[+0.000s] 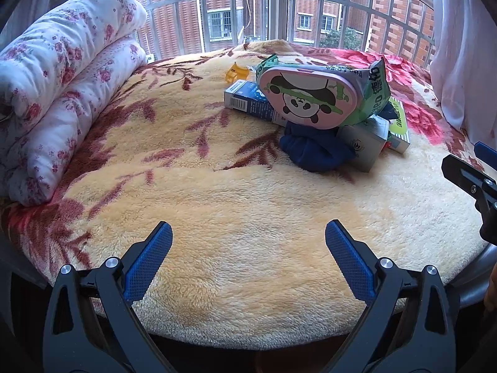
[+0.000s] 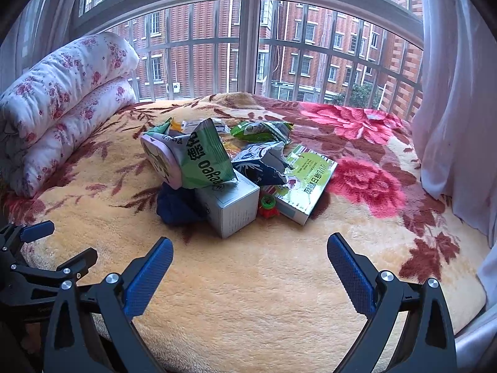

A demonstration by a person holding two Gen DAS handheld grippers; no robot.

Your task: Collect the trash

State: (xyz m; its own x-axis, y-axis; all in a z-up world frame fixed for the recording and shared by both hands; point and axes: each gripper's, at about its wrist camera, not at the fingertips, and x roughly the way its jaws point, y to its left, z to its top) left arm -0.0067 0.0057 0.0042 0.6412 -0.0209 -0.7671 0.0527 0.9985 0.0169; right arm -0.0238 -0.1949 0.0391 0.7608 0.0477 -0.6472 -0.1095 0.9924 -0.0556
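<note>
A pile of trash lies in the middle of the floral blanket (image 1: pixel 217 205). It holds a green wipes pack with a pink panda lid (image 1: pixel 310 96) (image 2: pixel 198 158), a blue-and-white carton (image 1: pixel 248 101), a grey box (image 2: pixel 230 208) (image 1: pixel 363 146), a green flat box (image 2: pixel 307 180), a dark torn wrapper (image 2: pixel 264 164), a green snack bag (image 2: pixel 261 130), a yellow wrapper (image 1: pixel 236 73), a small red-green toy (image 2: pixel 267 206) and a dark blue cloth (image 1: pixel 313 149) (image 2: pixel 177 206). My left gripper (image 1: pixel 248 239) and right gripper (image 2: pixel 250 251) are open and empty, short of the pile.
A rolled floral quilt (image 1: pixel 59 84) (image 2: pixel 62 99) lies along the left side. A barred window (image 2: pixel 248 46) stands behind, with a white curtain (image 2: pixel 450 108) at the right. The other gripper shows at the edge of each view, right (image 1: pixel 475 183) and left (image 2: pixel 40 258).
</note>
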